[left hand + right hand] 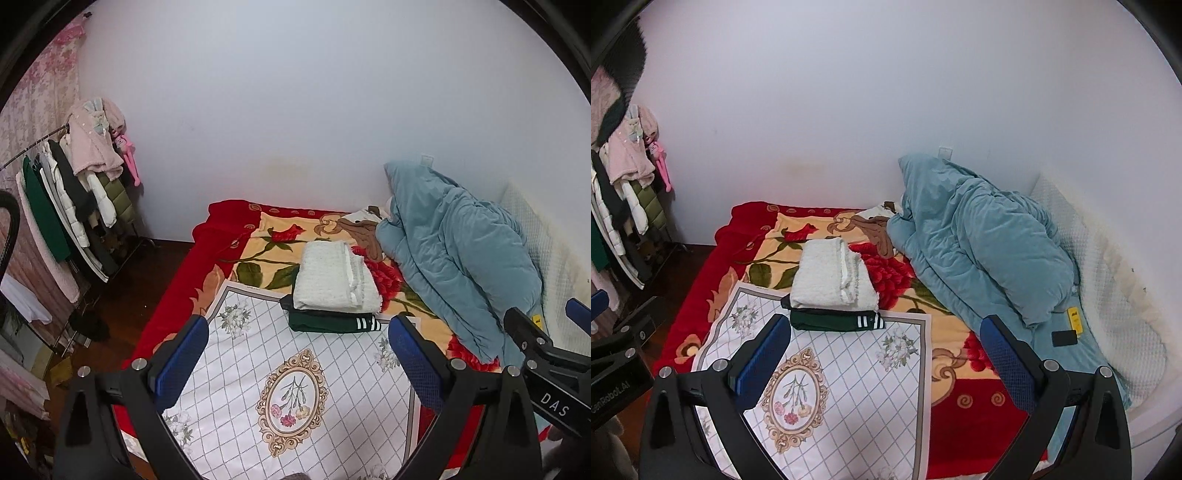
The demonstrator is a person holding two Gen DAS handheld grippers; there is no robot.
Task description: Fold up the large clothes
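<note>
A folded white fleecy garment (334, 277) lies on top of a folded dark green garment with white stripes (332, 322). The stack sits at the far edge of a white checked floral mat (280, 369) on the bed. The same stack shows in the right wrist view, white garment (831, 275) over green garment (834, 320), on the mat (849, 376). My left gripper (299, 354) is open and empty, held above the mat in front of the stack. My right gripper (886, 354) is open and empty too, above the mat's right part. It also shows at the right edge of the left wrist view (546, 332).
A red and cream floral blanket (960, 391) covers the bed. A bunched blue duvet (979, 240) lies at the right against the wall, with a yellow item (1074, 319) and a black item (1064, 338) beside it. A clothes rack (74, 192) stands on the left over dark floor.
</note>
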